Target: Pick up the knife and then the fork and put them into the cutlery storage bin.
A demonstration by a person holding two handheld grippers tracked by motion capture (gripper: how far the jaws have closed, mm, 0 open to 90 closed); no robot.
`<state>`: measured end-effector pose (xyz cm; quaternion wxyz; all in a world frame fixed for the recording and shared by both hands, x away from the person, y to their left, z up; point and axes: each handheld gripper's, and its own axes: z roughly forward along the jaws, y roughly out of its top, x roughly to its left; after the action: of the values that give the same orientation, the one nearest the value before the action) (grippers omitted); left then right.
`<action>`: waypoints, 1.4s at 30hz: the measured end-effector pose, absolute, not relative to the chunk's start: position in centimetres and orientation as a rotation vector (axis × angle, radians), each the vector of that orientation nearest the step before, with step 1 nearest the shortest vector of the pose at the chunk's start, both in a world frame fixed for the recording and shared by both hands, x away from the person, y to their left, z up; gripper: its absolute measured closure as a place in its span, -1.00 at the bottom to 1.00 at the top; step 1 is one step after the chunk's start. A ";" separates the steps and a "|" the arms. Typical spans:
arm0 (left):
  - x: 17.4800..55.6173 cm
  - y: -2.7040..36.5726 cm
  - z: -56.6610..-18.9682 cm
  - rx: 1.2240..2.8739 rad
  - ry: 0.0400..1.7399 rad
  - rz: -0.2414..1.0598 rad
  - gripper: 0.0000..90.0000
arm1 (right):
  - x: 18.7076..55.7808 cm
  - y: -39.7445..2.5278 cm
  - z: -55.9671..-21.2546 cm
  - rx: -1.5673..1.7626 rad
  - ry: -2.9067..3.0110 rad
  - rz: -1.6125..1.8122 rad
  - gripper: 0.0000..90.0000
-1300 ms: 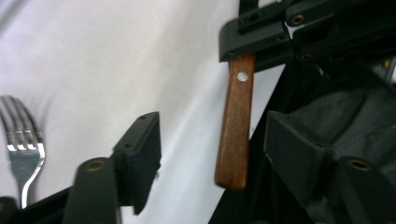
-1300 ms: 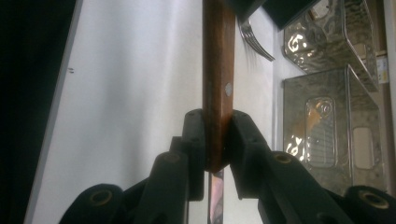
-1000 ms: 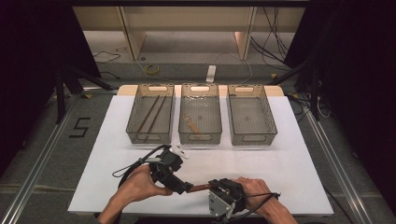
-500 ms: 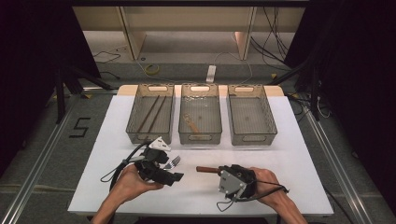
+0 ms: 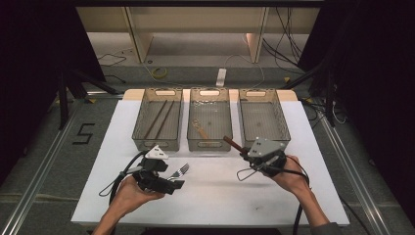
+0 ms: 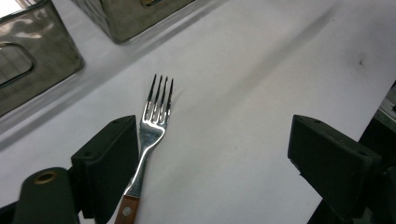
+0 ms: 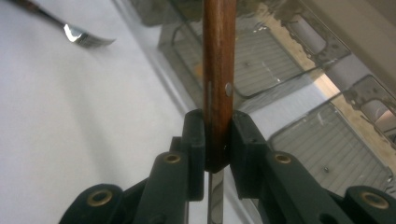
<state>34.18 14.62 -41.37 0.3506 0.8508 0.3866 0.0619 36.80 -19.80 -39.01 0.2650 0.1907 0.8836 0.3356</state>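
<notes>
My right gripper (image 5: pixel 243 151) is shut on a wooden-handled utensil (image 5: pixel 231 142) and holds it above the table, just in front of the gap between the middle basket (image 5: pixel 209 146) and the right basket (image 5: pixel 281 117). In the right gripper view the jaws (image 7: pixel 217 135) clamp the riveted handle (image 7: pixel 218 56), which points toward the baskets. A fork (image 5: pixel 180 171) with a wooden handle lies on the white table. My left gripper (image 5: pixel 171 177) is open beside it. In the left gripper view the fork (image 6: pixel 152 126) lies against the left jaw, untouched by the right one.
Three wire baskets stand in a row at the back of the white table (image 5: pixel 220 196). The left basket (image 5: pixel 157 146) holds dark chopsticks (image 5: pixel 159 120). A wooden-handled utensil (image 5: pixel 200 129) lies in the middle one. Cables trail from both grippers.
The right gripper has carried the wooden-handled utensil away from the left gripper, to the right and toward the baskets. The left gripper has barely shifted; the fork lies on the table beside it.
</notes>
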 end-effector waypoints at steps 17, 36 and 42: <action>33.8 16.8 -41.5 2.156 1.047 0.188 -0.64 | 44.6 -22.6 -35.4 1.019 2.347 1.104 0.73; 33.0 17.9 -41.9 2.114 1.074 0.249 -0.64 | 50.3 -23.4 -34.2 1.255 2.244 1.134 0.73; 33.0 18.1 -42.0 2.121 1.082 0.252 -0.64 | 51.2 -23.8 -34.5 1.296 2.215 1.115 0.73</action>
<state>33.04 18.12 -42.01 0.3649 0.8248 0.4207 0.0980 51.17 -23.80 -34.54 0.1707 0.4565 0.7800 0.3926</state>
